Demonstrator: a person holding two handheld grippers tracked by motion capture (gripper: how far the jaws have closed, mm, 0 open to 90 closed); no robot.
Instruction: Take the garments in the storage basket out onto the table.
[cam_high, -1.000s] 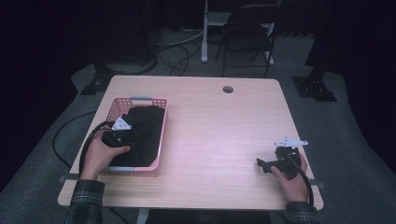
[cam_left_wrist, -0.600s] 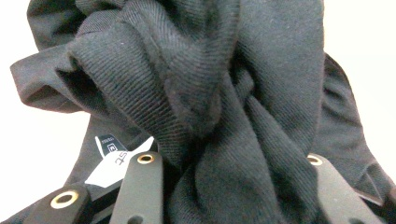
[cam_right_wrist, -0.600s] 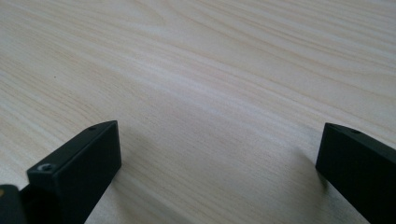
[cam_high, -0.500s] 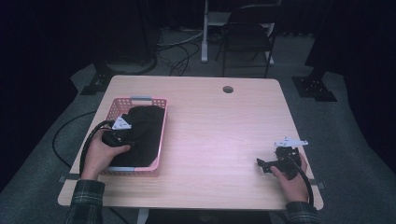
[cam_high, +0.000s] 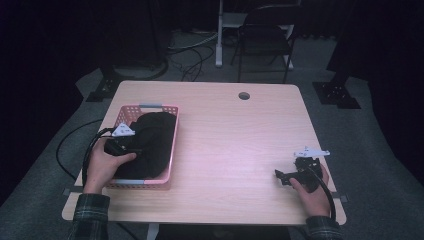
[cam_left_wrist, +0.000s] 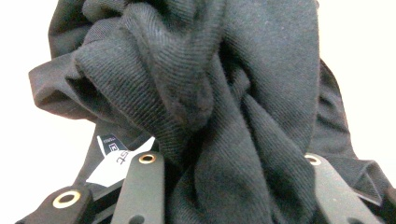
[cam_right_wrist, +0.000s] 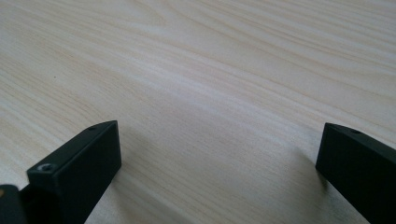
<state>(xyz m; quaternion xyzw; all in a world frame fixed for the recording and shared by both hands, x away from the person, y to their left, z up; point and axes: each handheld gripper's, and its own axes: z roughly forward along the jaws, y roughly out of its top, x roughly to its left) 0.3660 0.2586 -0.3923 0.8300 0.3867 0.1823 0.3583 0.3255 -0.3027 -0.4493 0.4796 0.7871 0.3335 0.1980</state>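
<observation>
Surroundings: dark room, grey floor, a black metal chair (cam_high: 265, 35) behind the light wooden table (cam_high: 235, 135).
Container: pink plastic lattice basket (cam_high: 171, 145) sits on the table's left half, near the front edge.
Contents: black knitted cloth garment (cam_high: 152, 142) lies bunched inside the basket, with a white paper tag (cam_left_wrist: 114, 161) showing at its lower fold in the left gripper view.
Left gripper (cam_high: 131, 149): reaches into the basket; its jaws are clamped onto a thick fold of the garment (cam_left_wrist: 210, 116), which bulges between them.
Right gripper (cam_high: 284, 176): rests on bare table at the front right, well apart from the basket; jaws spread wide with nothing between them.
Change from earlier frames: left gripper sits in much the same spot on the garment; basket, garment and right gripper are unmoved.
</observation>
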